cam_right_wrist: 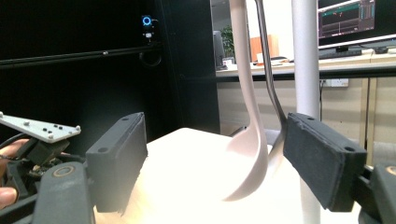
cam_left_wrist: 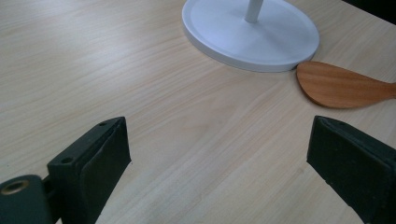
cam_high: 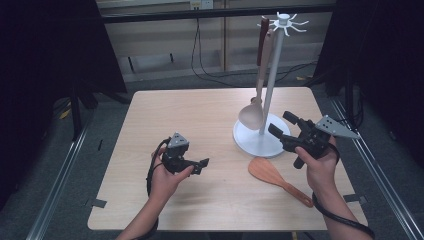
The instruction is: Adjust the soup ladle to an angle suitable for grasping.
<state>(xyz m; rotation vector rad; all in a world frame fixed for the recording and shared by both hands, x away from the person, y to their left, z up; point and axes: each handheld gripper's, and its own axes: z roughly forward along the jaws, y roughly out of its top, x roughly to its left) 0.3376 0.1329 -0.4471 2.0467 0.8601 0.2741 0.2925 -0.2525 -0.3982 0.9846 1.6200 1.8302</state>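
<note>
On a pale wooden table (cam_high: 200,115), a person works with two hand-held tongs beside a white utensil stand (cam_high: 270,75), apparently partway through hanging kitchen tools on its hooks. One pale ladle (cam_high: 252,112) already hangs from the top of the stand, its bowl just above the round base (cam_left_wrist: 252,35); behind it, in the right gripper view, a thinner metal utensil (cam_right_wrist: 268,79) hangs too, though its end is hidden. A wooden spatula (cam_high: 277,179) lies flat on the table, its blade just beside the base and its handle pointing toward the person's side, untouched by either tool. The right tongs (cam_high: 284,124) hover near the base with the jaws wide apart and nothing between them, aimed toward the hanging ladle and the pole. The left tongs (cam_high: 202,165) sit low over the bare table, well apart from the spatula, jaws likewise spread and empty, facing the base and the spatula's blade (cam_left_wrist: 341,86). Judging from this, at least one tool is hung and the spatula remains to be picked up and hooked; that pick-up has not yet begun.
</note>
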